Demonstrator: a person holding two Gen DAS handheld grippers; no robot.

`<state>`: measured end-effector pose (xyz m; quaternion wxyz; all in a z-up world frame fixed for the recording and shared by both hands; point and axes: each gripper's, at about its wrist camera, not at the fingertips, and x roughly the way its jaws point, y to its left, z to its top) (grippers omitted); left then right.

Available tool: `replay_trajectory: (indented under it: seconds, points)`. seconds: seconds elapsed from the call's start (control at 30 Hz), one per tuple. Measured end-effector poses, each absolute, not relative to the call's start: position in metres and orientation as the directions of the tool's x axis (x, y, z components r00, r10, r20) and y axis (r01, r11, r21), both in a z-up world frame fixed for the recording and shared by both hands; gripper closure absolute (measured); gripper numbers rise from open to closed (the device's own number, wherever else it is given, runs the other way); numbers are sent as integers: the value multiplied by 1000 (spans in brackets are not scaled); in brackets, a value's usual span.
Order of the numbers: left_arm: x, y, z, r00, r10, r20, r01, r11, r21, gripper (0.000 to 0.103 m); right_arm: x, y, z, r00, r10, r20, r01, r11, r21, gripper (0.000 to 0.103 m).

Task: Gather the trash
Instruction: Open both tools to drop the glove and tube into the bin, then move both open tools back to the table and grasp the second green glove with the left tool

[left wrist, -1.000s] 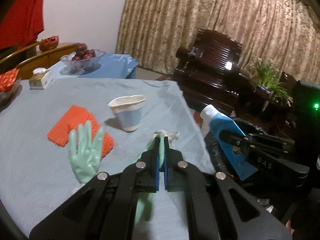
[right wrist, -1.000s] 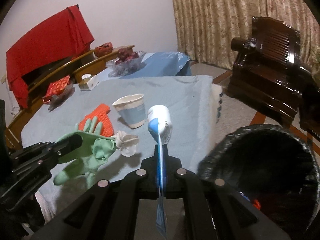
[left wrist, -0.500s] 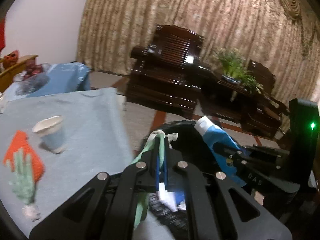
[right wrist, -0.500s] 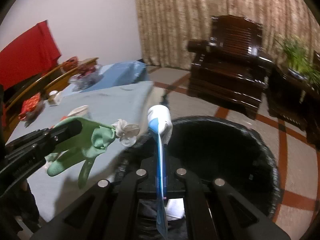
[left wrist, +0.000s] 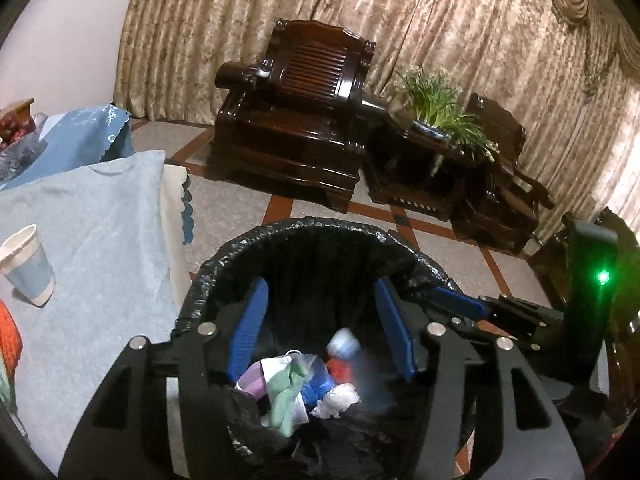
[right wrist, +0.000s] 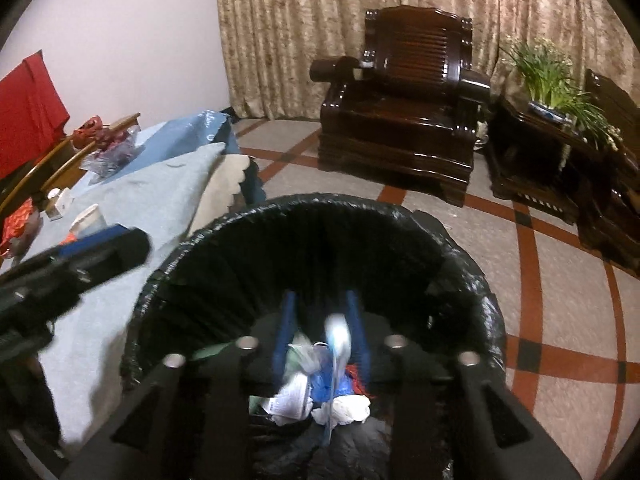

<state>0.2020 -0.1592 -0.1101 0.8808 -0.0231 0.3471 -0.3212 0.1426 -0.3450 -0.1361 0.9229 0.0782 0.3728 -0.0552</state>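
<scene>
Both claws hang tilted down over the mouth of the black-lined trash bin (left wrist: 320, 236). The left claw (left wrist: 322, 330) has just been opening and stands wide, nothing between its blue pads (left wrist: 249, 324); the green glove (left wrist: 286, 394) lies below among wrappers in the bin. The right claw (right wrist: 320, 334) has also just been opening, its jaws narrowly parted, with the blurred blue-and-white tube (right wrist: 336, 352) between them; whether the pads touch it I cannot tell. The bin's rim sits just beside the desk (left wrist: 92, 208) edge, where a paper cup (left wrist: 26, 266) stands. Beyond the bin lies open tiled floor (right wrist: 560, 320), then a dark wooden armchair (left wrist: 296, 120) and curtains (left wrist: 440, 20).
</scene>
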Motion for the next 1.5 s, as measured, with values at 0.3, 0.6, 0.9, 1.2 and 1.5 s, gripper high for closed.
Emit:
replay_trajectory:
  seconds: [0.3, 0.6, 0.9, 1.2, 1.5]
  points:
    - [191, -98, -92, 666, -501, -553, 476, 856, -202, 17, 132, -325, -119, 781, -23, -625, 142, 980, 140, 12]
    - [165, 11, -81, 782, -299, -546, 261, 954, -148, 16, 148, -251, -97, 822, 121, -557, -31, 985, 168, 6]
    - [151, 107, -83, 823, -94, -560, 53, 995, -89, 16, 173, -150, -96, 795, 276, -540, -222, 961, 164, 6]
    - [155, 158, -113, 793, -16, -609, -41, 996, -79, 16, 194, -86, -123, 752, 344, -563, -317, 937, 149, 6]
    - [177, 162, -151, 747, -30, -665, -39, 995, -88, 20, 209, -73, -151, 729, 333, -598, -315, 939, 140, 6]
